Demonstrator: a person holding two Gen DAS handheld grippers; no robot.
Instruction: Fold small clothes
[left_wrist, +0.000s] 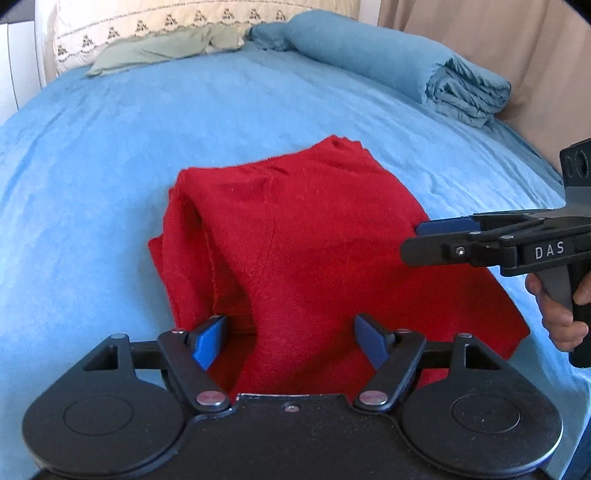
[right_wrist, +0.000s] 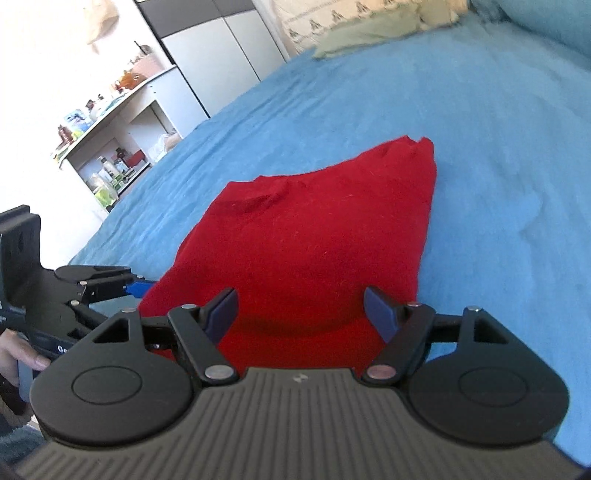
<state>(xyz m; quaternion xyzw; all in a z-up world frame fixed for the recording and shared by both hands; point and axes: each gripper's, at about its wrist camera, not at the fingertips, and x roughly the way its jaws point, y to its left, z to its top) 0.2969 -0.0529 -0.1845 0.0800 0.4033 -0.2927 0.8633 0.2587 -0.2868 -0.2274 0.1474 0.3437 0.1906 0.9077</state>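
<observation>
Red garment (left_wrist: 295, 236) folded on blue bedspread (left_wrist: 92, 166), left gripper (left_wrist: 290, 338) and right gripper (right_wrist: 299, 310) fingers spread wide, empty

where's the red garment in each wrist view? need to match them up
Left wrist: red garment fills the centre, folded on the blue bedspread, right gripper at its right edge.
Right wrist: red garment centre, left gripper at its left edge.
Shared landmark: green pillow at the headboard.
</observation>
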